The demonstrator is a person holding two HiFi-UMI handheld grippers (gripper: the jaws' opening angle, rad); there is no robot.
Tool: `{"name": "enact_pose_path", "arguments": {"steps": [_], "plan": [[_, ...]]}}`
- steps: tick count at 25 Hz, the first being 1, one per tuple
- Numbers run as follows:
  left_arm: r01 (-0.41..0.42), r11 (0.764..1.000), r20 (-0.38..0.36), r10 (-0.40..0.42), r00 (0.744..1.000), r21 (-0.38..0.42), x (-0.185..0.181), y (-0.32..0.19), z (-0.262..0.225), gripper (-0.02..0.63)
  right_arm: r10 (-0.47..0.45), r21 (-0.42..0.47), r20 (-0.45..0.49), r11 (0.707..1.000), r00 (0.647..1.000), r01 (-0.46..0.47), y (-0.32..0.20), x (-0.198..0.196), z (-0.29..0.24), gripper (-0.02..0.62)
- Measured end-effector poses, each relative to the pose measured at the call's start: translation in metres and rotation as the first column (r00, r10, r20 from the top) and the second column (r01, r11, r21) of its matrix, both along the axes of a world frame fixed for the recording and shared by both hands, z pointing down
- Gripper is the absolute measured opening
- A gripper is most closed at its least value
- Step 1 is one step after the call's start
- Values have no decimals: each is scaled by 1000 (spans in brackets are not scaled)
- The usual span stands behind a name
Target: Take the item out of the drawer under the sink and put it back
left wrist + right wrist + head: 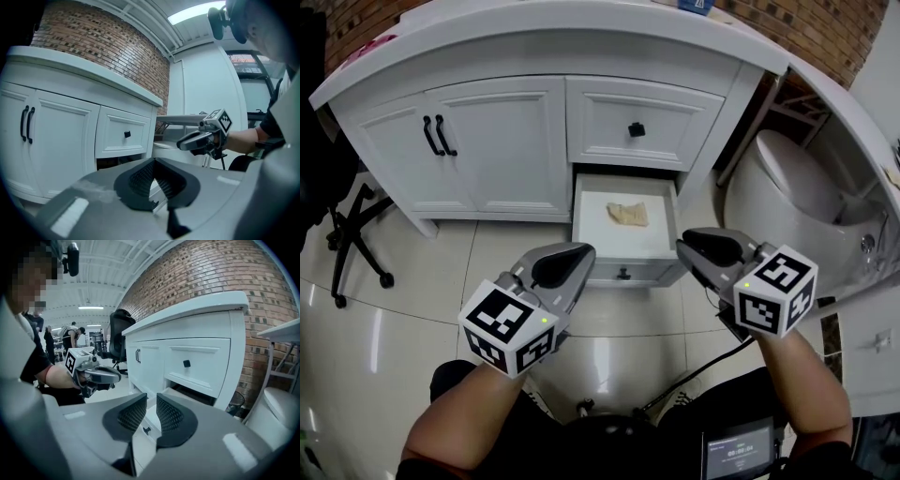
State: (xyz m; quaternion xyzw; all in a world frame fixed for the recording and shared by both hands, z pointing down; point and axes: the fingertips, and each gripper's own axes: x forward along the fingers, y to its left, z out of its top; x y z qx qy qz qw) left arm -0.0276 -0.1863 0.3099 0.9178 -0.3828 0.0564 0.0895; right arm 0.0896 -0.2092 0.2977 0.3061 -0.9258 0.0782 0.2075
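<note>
The white vanity's lower drawer [623, 251] stands pulled out. A crumpled tan item [627, 214] lies inside it toward the back. My left gripper [579, 255] hovers in front of the drawer's left corner, its jaws meeting at the tips with nothing in them [154, 160]. My right gripper [686, 246] hangs by the drawer's right corner; a narrow slit shows between its pads, and nothing is held [151, 397]. Neither gripper touches the drawer or the item. Each gripper shows in the other's view: the right gripper [180, 144], the left gripper [117, 377].
Above the open drawer is a shut drawer with a black knob [637, 129]; two cabinet doors with black handles [438, 135] are to the left. A white toilet [787, 202] stands close on the right, an office chair base [356, 244] on the left. The floor is glossy tile.
</note>
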Motion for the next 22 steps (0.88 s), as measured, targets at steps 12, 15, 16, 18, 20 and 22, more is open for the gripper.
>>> {"name": "enact_pose_path", "arguments": {"steps": [12,15,16,18,20,22], "plan": [[0,1000,-20,0,1000,-6,-2,0,-1,5,-80,3,-265,996,961,84,-97,-31,30,58],[-3,1000,-23,3,1000,-2,-1,-1,-2,5,-72,-8,-338,997,938,74,-124,-35,54,58],[-5,1000,-25,5,1000,-3,-1,-1,-2,5,-75,-16,-359,997,930,74,-132,-36,63,58],[-6,1000,-27,6,1000,-9,-1,0,-1,5,-90,-41,-389,996,917,81,-144,-40,81,58],[-7,1000,-29,7,1000,-13,-1,0,-1,5,-110,-61,-412,994,905,92,-154,-45,96,58],[-10,1000,-31,10,999,-16,-1,-1,0,5,-128,-76,-429,992,894,105,-163,-50,107,58]]}}
